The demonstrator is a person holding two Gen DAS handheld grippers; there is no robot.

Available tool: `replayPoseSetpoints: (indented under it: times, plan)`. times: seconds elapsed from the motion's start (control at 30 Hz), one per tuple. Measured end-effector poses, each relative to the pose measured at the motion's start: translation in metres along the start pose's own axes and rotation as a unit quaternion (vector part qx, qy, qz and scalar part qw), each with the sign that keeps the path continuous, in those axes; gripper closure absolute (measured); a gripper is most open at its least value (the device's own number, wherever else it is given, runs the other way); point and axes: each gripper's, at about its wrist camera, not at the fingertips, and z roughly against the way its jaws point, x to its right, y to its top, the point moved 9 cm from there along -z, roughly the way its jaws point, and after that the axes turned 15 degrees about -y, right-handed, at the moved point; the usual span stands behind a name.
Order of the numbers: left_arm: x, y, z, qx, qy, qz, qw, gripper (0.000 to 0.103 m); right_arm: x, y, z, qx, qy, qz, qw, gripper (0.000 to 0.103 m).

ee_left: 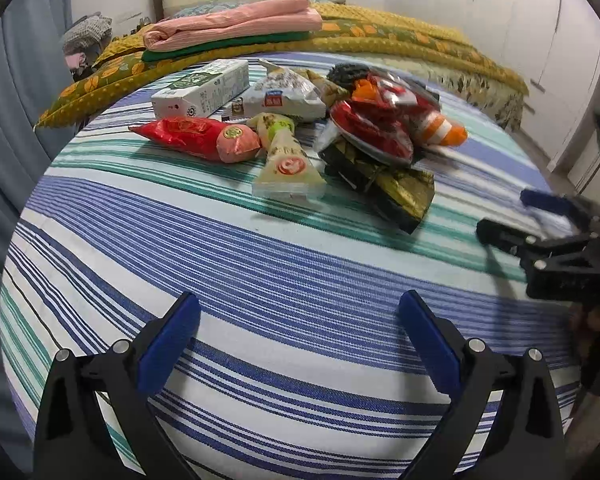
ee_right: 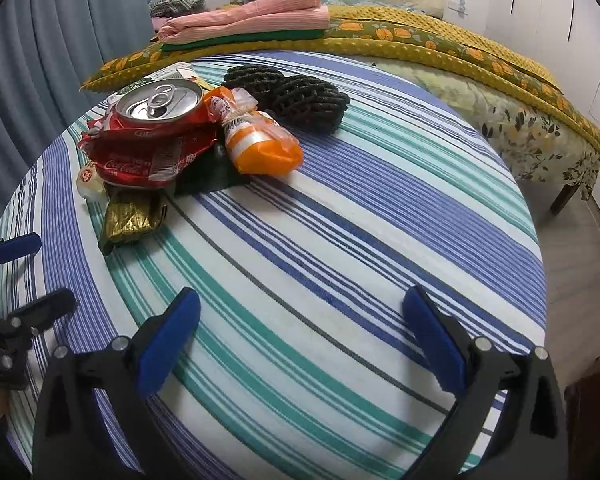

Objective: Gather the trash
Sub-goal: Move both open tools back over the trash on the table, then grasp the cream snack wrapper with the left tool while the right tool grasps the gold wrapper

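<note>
Trash sits in one loose heap on the striped bed sheet (ee_left: 260, 264), up toward the folded bedding, and from what I see none of it has been lifted; no bin or bag shows in either view, so I judge the collecting has barely begun and every piece is left to do.

Going left to right in my left wrist view: a white milk carton (ee_left: 202, 89), stiff and boxy, lies on its side. In front of it is a red sausage wrapper (ee_left: 192, 138), glossy and tapered, with a pink end. Next comes a pale cream wrapper (ee_left: 286, 162), thin film, flared at its sealed end. Behind that rests a white crinkled snack bag (ee_left: 286, 94). Then the crushed red can (ee_right: 156, 136), its silver top and pull tab facing up in my right wrist view, perched on a dark gold foil packet (ee_left: 396, 188) that is creased and shiny. An orange and white packet (ee_right: 260, 148), smooth and puffy, leans against the can. Farthest right, two black mesh nets (ee_right: 296, 96), spongy and open-weave, touch each other.

My left gripper (ee_left: 298, 336) hangs above bare sheet, its blue pads spread wide with nothing between them, well short of the heap. My right gripper (ee_right: 300, 332) is likewise spread and empty, near the sheet, to the right of the heap.

The foil and film look slippery; the can should be firmest to pinch.
</note>
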Motion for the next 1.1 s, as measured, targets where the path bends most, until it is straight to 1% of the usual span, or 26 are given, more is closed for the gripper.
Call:
replayPoseSetpoints:
  times: [0.07,0.13,0.2,0.37,0.47,0.53,0.57,0.63,0.67,0.7,0.83,0.93,0.97,1.0,1.03,1.07,1.1]
  plan:
    - [-0.004,0.003,0.005,0.017,-0.009,0.011,0.9998,0.004,0.000,0.000,0.000,0.000,0.000,0.000,1.000,0.005]
    - [-0.008,0.011,0.007,0.025,0.000,0.009,0.9997,0.006,0.000,0.000,0.000,0.000,0.000,0.000,1.000,0.005]
    - [-0.011,0.026,0.008,0.027,0.002,0.002,0.9996,0.017,0.000,0.000,0.000,0.000,0.000,-0.001,1.000,0.005]
    - [-0.014,0.057,-0.002,0.028,0.009,-0.018,0.9994,0.031,0.000,0.000,0.000,0.000,-0.001,-0.001,1.000,0.005]
    - [-0.017,0.064,-0.014,0.016,-0.002,-0.013,0.9998,0.046,0.000,0.000,0.000,0.000,-0.001,-0.001,1.000,0.005]
    - [-0.017,0.065,-0.021,0.010,-0.009,-0.015,0.9998,0.058,0.000,0.000,0.000,0.000,-0.001,-0.001,1.000,0.005]
    - [-0.016,0.064,-0.023,0.007,-0.011,-0.017,0.9998,0.066,0.000,0.000,0.000,0.000,-0.001,-0.001,1.000,0.005]
    - [-0.015,0.062,-0.018,0.013,-0.014,-0.017,0.9997,0.073,0.000,0.000,0.000,0.000,-0.001,-0.002,1.000,0.005]
    - [-0.015,0.060,-0.015,0.014,-0.019,-0.015,0.9996,0.080,0.000,0.000,0.000,0.000,-0.001,-0.002,1.000,0.005]
    - [-0.014,0.057,-0.009,0.013,-0.026,-0.010,0.9995,0.082,0.000,0.000,0.000,0.000,-0.001,-0.002,1.000,0.005]
    - [-0.010,0.030,0.028,0.017,-0.040,-0.001,0.9990,0.082,0.000,0.000,0.000,0.000,-0.002,-0.002,1.000,0.005]
    - [-0.009,0.010,0.042,0.011,-0.044,0.003,0.9990,0.080,0.000,0.000,0.000,0.000,-0.002,-0.002,1.000,0.005]
    - [-0.010,0.003,0.044,0.009,-0.042,0.005,0.9991,0.074,0.000,0.000,0.000,0.000,-0.002,-0.002,1.000,0.005]
    - [-0.011,0.000,0.044,0.010,-0.040,0.005,0.9992,0.063,0.000,0.000,0.000,0.000,-0.002,-0.002,1.000,0.005]
    - [-0.011,-0.001,0.043,0.011,-0.039,0.002,0.9992,0.056,0.000,0.000,0.000,0.000,-0.002,-0.002,1.000,0.005]
    - [-0.011,-0.001,0.041,0.012,-0.035,-0.001,0.9993,0.044,0.000,-0.001,0.000,0.000,-0.002,-0.002,1.000,0.005]
    - [-0.013,-0.001,0.039,0.012,-0.031,-0.002,0.9994,0.039,0.000,-0.001,0.000,0.000,-0.002,-0.002,1.000,0.005]
